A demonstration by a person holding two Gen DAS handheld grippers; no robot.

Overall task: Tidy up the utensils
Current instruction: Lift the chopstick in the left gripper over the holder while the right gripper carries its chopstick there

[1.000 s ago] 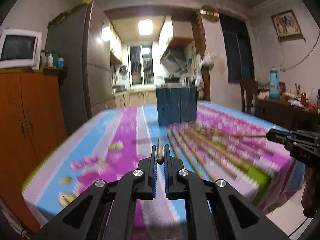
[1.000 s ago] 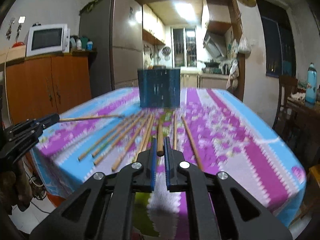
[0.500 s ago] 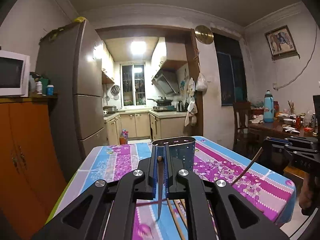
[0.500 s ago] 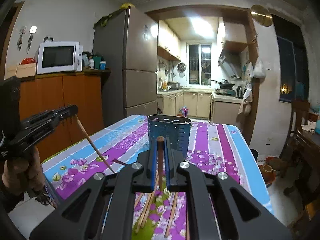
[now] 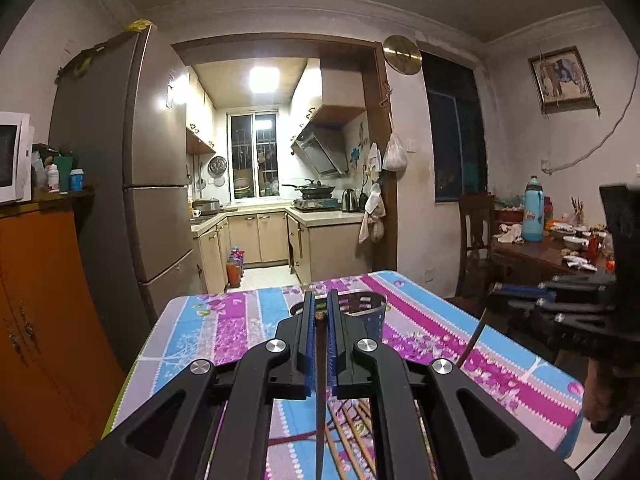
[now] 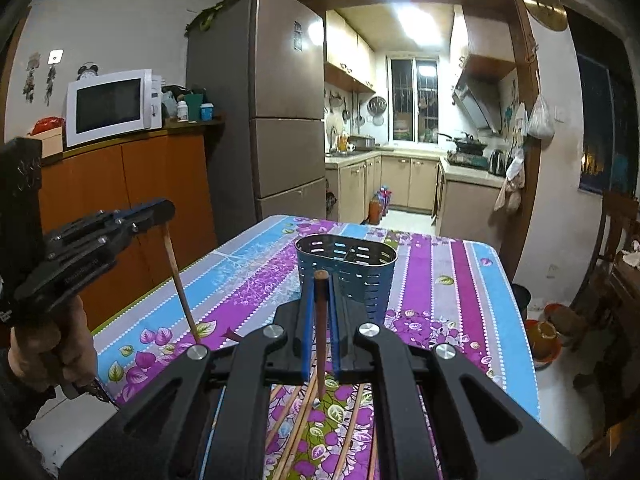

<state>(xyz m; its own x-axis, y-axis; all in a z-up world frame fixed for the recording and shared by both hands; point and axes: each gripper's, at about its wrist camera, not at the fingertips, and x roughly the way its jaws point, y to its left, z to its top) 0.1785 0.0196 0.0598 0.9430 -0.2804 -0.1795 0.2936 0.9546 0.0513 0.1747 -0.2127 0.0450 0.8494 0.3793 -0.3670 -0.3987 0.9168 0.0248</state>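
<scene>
Your two wrist cameras look forward over a purple-and-blue floral tablecloth (image 5: 224, 328) toward a lit kitchen doorway. Both views share the blue perforated metal utensil holder (image 6: 352, 276) near centre frame, with each gripper visible at the other's edge.

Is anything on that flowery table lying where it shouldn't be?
Yes. Several loose chopsticks lie scattered on the tablecloth rather than standing in the blue perforated holder behind them, which looks empty from here. Each gripper holds one more chopstick, hanging point down. Nothing looks spilled or broken.
</scene>
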